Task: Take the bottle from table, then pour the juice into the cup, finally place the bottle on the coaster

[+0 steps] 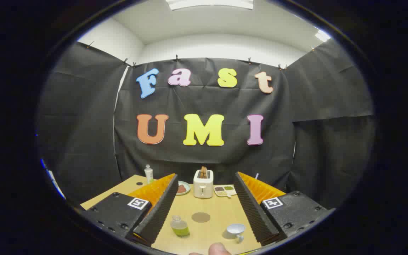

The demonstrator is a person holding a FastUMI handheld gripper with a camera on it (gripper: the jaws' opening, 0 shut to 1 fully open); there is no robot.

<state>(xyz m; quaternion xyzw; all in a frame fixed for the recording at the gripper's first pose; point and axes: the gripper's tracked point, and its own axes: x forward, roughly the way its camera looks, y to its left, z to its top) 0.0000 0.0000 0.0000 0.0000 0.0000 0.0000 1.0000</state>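
A small clear bottle [179, 226] with green juice in its lower half stands upright on the wooden table [211, 207], between my fingers and close to the left one. A round brown coaster [200, 217] lies flat just beyond it, near the middle. A white cup [236, 230] with a handle sits near the right finger. My gripper [205, 207] is open and held above the table, with nothing between its fingers [159, 209].
A white toaster [203, 183] with toast in it stands at the back of the table. A plate [182, 188] lies to its left, a divided tray [225, 190] to its right. A tall pale bottle [148, 174] stands at the back left. A fingertip [218, 249] shows at the near edge.
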